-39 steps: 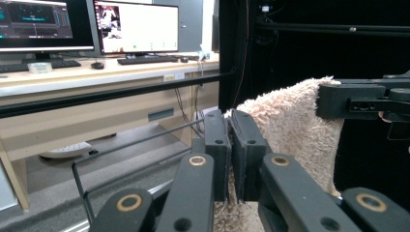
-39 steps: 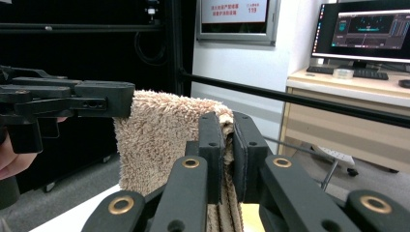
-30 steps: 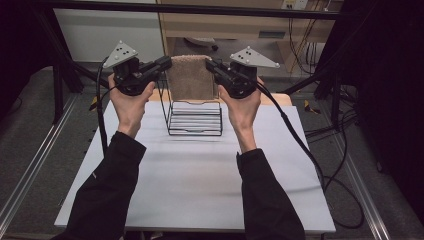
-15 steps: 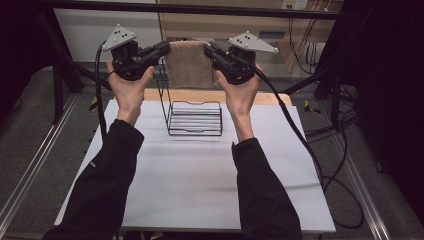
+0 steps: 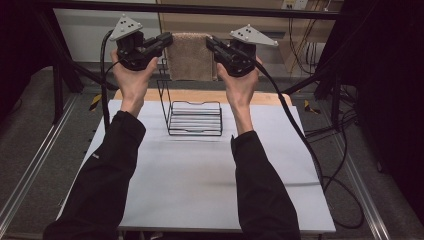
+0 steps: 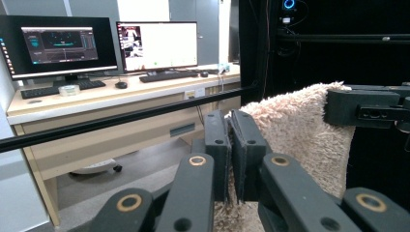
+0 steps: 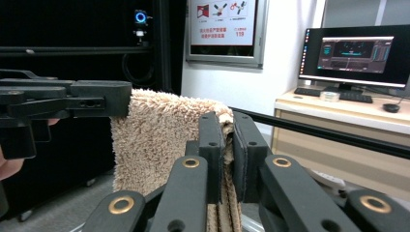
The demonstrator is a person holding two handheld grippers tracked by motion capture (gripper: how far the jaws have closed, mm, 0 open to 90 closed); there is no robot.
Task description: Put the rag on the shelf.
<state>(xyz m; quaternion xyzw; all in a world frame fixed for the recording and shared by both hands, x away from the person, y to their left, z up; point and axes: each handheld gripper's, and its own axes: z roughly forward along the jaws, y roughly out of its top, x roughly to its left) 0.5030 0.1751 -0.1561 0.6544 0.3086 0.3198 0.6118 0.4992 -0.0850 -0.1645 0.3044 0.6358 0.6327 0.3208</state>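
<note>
A tan fluffy towel (image 5: 190,56) hangs stretched between my two grippers, high above the table. My left gripper (image 5: 167,40) is shut on its left top corner, and my right gripper (image 5: 210,41) is shut on its right top corner. In the left gripper view the towel (image 6: 300,130) is pinched between the jaws of my left gripper (image 6: 231,145), with the right gripper (image 6: 367,106) at its far corner. In the right gripper view my right gripper (image 7: 227,145) clamps the towel (image 7: 154,140), and the left gripper (image 7: 67,104) holds the other corner. A black wire rack (image 5: 192,116) stands on the table below.
The white table top (image 5: 200,190) stretches out in front of the rack, with a wooden strip (image 5: 270,97) along its far edge. Black frame bars (image 5: 200,9) cross overhead. Cables (image 5: 310,150) trail off the right side. A desk with monitors (image 6: 96,43) stands beyond the table.
Both hands have lifted the towel higher and away from the rack, towards the far side. The grip on both corners is unchanged.
</note>
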